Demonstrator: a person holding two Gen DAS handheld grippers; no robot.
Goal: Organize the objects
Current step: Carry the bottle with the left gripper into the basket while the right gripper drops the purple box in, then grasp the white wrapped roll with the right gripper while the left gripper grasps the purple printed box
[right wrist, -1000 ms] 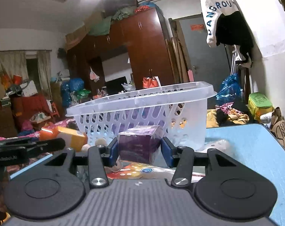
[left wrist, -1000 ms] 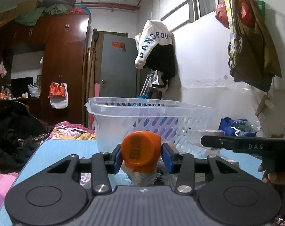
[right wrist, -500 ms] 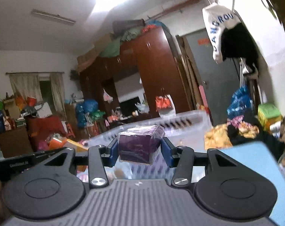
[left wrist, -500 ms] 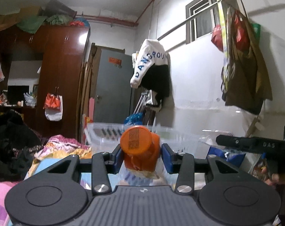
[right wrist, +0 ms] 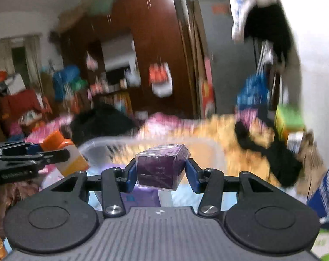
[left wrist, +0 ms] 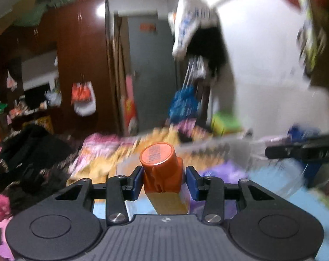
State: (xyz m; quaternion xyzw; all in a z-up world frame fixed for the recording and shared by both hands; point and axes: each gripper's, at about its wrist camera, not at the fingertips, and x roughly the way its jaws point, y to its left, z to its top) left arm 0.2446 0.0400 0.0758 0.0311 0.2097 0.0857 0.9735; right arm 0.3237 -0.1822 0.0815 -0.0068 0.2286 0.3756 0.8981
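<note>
My left gripper point(left wrist: 163, 179) is shut on an orange-capped bottle point(left wrist: 161, 169) with a yellow body, held in the air. It also shows at the left of the right wrist view point(right wrist: 62, 152). My right gripper point(right wrist: 160, 175) is shut on a purple box point(right wrist: 161, 168) wrapped in clear film. Below and beyond both, the blurred rim of the clear plastic basket point(right wrist: 208, 145) shows, with purple things inside. The right gripper's side point(left wrist: 301, 150) shows at the right of the left wrist view.
Both views are motion-blurred. The blue table top point(left wrist: 273, 180) lies below. A bed with yellow and pink cloth point(right wrist: 218, 128), a brown wardrobe point(left wrist: 82, 65), a grey door point(left wrist: 151, 76) and hanging clothes point(left wrist: 199, 37) lie beyond.
Both grippers have risen and tilted down over the basket, each still holding its object. The basket has dropped low in both views.
</note>
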